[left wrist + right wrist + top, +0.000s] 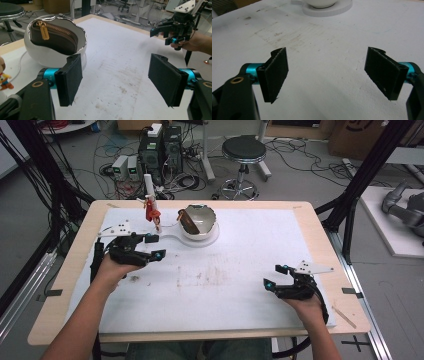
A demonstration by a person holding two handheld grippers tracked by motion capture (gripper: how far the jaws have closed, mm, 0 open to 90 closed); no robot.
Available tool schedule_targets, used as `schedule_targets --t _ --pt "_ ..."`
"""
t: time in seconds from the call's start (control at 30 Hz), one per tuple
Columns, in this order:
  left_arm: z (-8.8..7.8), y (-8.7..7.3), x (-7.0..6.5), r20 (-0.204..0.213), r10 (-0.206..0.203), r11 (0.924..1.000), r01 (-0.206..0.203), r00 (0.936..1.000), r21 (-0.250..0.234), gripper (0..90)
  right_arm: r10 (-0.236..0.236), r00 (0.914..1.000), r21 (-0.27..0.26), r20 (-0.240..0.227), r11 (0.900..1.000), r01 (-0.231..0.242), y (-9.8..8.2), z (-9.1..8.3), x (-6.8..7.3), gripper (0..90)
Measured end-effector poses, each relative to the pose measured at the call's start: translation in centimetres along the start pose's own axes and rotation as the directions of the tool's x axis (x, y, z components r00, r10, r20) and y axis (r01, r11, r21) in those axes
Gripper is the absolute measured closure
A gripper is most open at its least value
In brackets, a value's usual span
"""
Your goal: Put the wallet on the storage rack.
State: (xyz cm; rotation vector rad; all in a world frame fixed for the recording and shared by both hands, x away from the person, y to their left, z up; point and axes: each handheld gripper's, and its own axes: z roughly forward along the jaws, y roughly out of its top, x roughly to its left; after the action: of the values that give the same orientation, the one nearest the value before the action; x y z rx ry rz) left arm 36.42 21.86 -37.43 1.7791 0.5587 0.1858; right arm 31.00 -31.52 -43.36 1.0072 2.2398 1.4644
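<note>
Presently, both tongs are seen spread wide with nothing between the jaws. The left tongs are held just near and left of the white bowl, at the far middle of the table; the right tongs are held low over the bare sheet at the near right, well apart from the bowl.

Risks, as judged from this position:
- The bowl could be pushed or tipped off its round white base if the left tongs are advanced level against its wall. The rim is irregular and appears thin, so a jaw catching it could chip it.
- The small figure on the white stand, just left of the bowl, could be knocked over by the gripper body or the hand during any sideways approach.
- The pouch could slip if gripped by its zip pull alone.

Containers:
- White bowl: a brown zipped pouch lies inside, leaning against the wall, with its gold zip pull uppermost at the left end. Nothing else can be made out in it.
</note>
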Motion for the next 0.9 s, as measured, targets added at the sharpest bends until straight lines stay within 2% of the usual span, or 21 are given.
schedule_targets --t 0.13,0.37,0.9 --pt "-0.7 -1.2 -0.3 -0.014 -0.012 0.9999 0.012 0.9998 -0.002 25.6 0.011 0.9999 -0.007 0.001 1.000 -0.011 0.1 0.1 0.0 19.6" --pt "-1.6 -3.3 -0.5 -0.041 -0.025 0.9997 0.025 0.9988 0.004 23.1 0.001 1.0000 -0.005 -0.001 1.000 -0.001 0.2 0.2 0.0 19.6" --pt "-2.3 -5.1 -0.7 -0.065 -0.031 0.9995 0.031 0.9974 -0.006 20.6 -0.009 1.0000 0.009 0.000 1.000 0.009 0.3 0.7 0.0 19.6"
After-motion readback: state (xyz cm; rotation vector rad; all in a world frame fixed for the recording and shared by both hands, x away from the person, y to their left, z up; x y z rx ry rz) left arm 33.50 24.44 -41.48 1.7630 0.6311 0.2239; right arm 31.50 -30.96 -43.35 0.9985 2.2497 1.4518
